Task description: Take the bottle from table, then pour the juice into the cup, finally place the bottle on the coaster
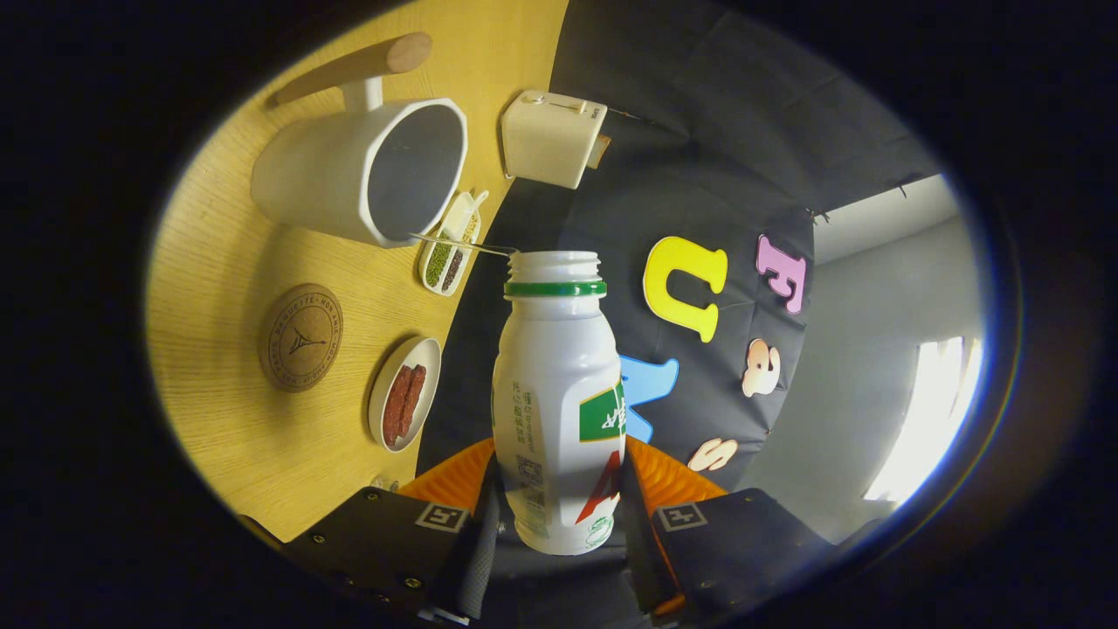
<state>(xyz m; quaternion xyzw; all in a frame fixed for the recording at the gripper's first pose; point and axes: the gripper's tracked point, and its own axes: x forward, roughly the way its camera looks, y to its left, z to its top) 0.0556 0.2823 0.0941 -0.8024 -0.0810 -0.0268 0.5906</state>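
Gripper view: fingers (559, 515) clamp bottle (557, 393), tilted toward cup (367, 170).

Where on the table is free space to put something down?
Bare wood lies around the coaster, between it and the cup. It is crowded near the sausage plate and bean tray. The gripper holds the bottle.

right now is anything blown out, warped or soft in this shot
Gripper view: the window beyond the bottle is blown out; fisheye bends the table edge; the cup and coaster look sharp; the gripper is shut on the bottle.
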